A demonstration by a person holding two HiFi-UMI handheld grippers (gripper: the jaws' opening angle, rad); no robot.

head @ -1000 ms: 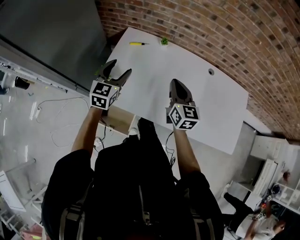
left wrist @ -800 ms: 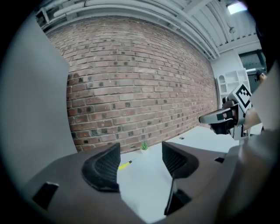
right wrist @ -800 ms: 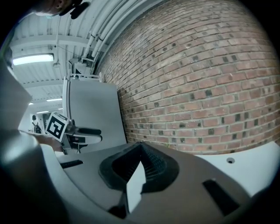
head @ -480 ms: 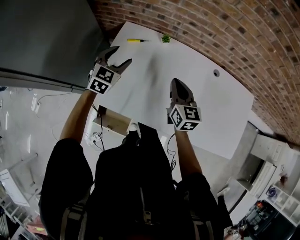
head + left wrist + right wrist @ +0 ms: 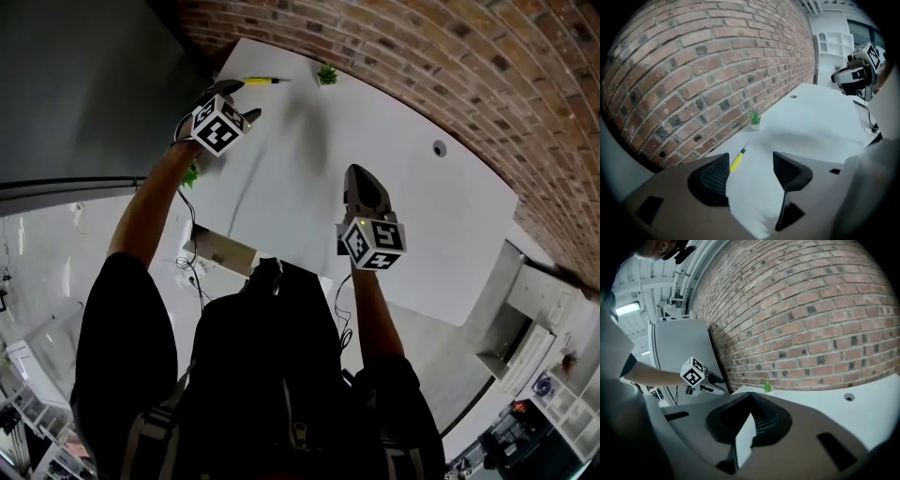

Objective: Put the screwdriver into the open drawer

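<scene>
Brick wall point(image 5: 422, 56) behind white counter point(image 5: 422, 206). Likely reach step: left gripper point(image 5: 240, 99), jaws wide and empty, near yellow-handled screwdriver point(image 5: 258, 82) at its 12 o'clock. Next: straddle handle, close. Right gripper point(image 5: 362, 178) jaws together, idle.

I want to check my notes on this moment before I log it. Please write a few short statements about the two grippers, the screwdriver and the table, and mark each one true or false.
1. The left gripper holds the screwdriver. False: its jaws stand apart and empty; the screwdriver lies on the table beyond them.
2. The right gripper has its jaws together. True.
3. A small plant stands on the table close to the brick wall. True.
4. The screwdriver's handle is red. False: it is yellow.
</scene>
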